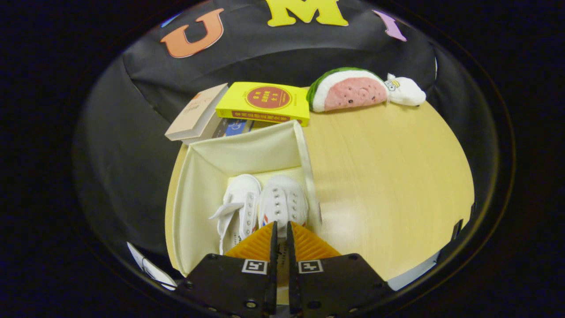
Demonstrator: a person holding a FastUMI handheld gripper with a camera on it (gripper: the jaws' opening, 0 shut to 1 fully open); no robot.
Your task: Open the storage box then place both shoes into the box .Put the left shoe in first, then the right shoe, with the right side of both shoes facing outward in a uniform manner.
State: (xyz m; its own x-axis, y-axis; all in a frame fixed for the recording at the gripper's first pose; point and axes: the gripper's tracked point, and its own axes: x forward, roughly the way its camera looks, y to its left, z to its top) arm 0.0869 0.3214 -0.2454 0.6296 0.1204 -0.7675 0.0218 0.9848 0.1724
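We look down along the gripper [280,229] into the open storage box [198,176], where both white shoes now sit side by side on its floor, toes pointing away from us. The left-hand shoe [240,207] lies tipped on its side with its tongue flopped out; the right-hand shoe [282,203] stands more upright against the box's right wall, its lace eyelets facing up. We judge the tilt comes from the tight fit, two shoes wedged across a narrow floor.

The two orange fingers [258,245] stand nearly closed, a thin slit left between them, right over the heel of the right-hand shoe. Whether they pinch its heel collar or have just let go, we cannot tell: the tips hide the contact.

The box stands on the pale wooden table [388,176], set at its left side, which leaves the right half of the table free for the hand to work. Beyond the box a yellow book [265,104] lies on a stack with a beige book [196,115] leaning beside it, and a watermelon plush [348,90] touches a small white plush [406,90] at the far rim. By our reading the task is close to done, with only the withdrawal and a check on how the shoes face left
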